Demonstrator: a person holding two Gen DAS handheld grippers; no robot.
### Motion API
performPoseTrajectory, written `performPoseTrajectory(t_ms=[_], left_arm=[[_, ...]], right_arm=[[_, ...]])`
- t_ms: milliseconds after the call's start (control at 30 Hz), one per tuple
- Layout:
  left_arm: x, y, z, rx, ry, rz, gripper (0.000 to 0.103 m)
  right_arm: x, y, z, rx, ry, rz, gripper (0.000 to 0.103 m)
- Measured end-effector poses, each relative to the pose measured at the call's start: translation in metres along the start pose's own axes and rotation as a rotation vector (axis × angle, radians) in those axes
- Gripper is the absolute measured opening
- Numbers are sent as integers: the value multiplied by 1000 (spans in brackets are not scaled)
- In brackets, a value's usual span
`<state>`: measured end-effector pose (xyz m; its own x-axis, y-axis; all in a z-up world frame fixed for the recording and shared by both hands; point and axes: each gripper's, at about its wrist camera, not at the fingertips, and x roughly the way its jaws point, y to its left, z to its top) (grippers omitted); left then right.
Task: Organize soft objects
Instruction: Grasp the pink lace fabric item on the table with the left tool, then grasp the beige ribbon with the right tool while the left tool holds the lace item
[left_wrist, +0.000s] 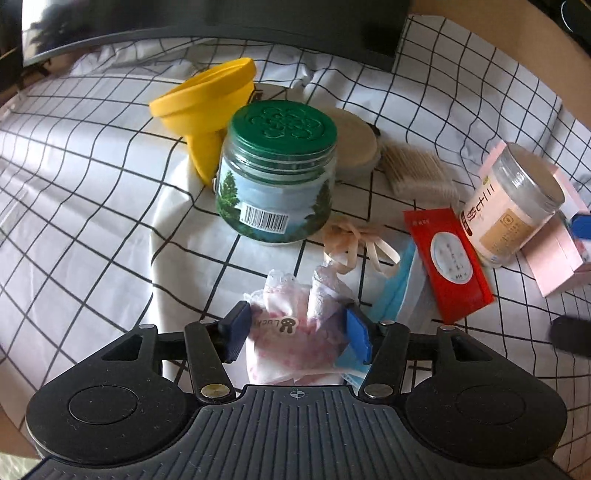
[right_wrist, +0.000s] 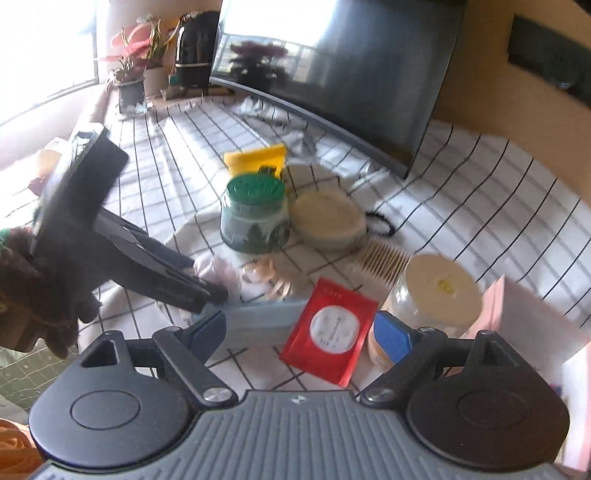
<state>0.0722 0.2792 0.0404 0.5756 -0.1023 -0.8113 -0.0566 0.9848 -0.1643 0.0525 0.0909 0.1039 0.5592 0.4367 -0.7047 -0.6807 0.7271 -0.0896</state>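
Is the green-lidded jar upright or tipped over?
Upright: the green-lidded jar stands on its base on the checked cloth, lid on top.

Covering the table, a white grid-checked cloth (left_wrist: 92, 206); leaning along its far edge, a dark curved monitor (right_wrist: 354, 74); sitting at the far left corner by a glaring window (right_wrist: 48, 55), possibly potted plants (right_wrist: 133, 81).

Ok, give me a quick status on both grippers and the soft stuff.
Left gripper open, straddling pink socks. Right gripper open over red packet. Blue face mask under the socks; green-lidded jar close behind.
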Motion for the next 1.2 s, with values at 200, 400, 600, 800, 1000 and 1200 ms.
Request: performPoseTrajectory(t_ms=[200,400,600,800,1000,1200], left_arm=[[-7,18,-2,-133,-11,-47,22],[-39,43,-17,-237,-104,-100,22],[-64,62,-35,-282,-131,-107,22],[-64,82,-52,-354,-117,-115,22],[-62,88,-54,-388,-91,-129,22],[-68,77,-44,-380,-107,-148,22]], right_arm=[[16,1,13,-6,-9,-6,88],[64,2,32,30,61,94,87],[122,-3,45,62,139,112,70],[159,1,52,13,212,117,50],[146,7,60,-6,192,133,7],[106,8,66,15,142,166,5]])
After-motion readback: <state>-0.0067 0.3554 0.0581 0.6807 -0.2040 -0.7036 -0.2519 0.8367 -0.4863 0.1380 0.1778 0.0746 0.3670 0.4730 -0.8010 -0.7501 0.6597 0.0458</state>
